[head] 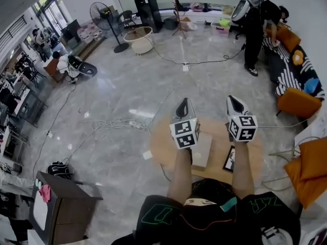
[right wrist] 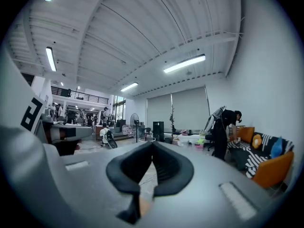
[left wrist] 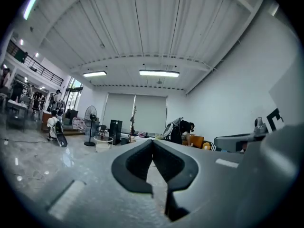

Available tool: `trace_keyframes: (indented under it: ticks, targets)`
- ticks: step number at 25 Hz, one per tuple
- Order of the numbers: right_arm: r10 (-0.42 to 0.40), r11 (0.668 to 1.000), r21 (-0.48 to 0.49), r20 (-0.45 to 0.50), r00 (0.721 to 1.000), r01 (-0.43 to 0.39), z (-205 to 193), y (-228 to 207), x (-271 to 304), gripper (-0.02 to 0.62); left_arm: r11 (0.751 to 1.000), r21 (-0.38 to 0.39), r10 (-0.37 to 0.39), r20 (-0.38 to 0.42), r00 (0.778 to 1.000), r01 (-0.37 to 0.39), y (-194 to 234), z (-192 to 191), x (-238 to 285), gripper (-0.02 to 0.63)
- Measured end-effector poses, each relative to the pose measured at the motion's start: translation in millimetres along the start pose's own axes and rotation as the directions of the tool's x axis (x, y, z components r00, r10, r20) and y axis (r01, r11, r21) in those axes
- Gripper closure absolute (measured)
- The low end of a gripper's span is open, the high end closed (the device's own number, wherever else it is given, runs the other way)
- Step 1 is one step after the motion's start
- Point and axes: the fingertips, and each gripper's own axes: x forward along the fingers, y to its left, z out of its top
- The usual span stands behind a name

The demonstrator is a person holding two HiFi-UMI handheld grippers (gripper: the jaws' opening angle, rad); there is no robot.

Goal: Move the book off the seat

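One pale book (head: 203, 149) lies flat on the round wooden seat (head: 162, 148), near its middle. A small dark flat thing (head: 229, 160) lies just beside it, on the right. Both arms reach straight out over the seat, side by side. The left gripper (head: 182, 107) is held high and level, well above the book. Its jaws are pressed together with nothing in them. The right gripper (head: 235, 105) is held the same way, jaws together and empty. Far off, a person (head: 257, 29) bends over a sofa (head: 288, 73).
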Motion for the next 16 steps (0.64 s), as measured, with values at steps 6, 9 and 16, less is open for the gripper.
trace_keyframes:
  ticks: [6, 9, 16]
  targets:
    - [-0.021, 0.999, -0.027, 0.031, 0.999, 0.022, 19, -10, 1, 0.592, 1.0, -0.01, -0.029, -0.001, 1.0, 0.029, -5, 6, 12, 0.595]
    - [-0.031, 0.999, -0.033, 0.047, 0.998, 0.033, 24, -13, -3, 0.592, 0.999, 0.0, -0.046, 0.007, 0.999, 0.046, -10, 11, 15, 0.595]
    - [-0.015, 0.999, -0.029, 0.057, 0.998, 0.016, 25, -27, -10, 0.592, 0.993, -0.051, -0.107, 0.009, 0.994, 0.107, -29, 9, 26, 0.595]
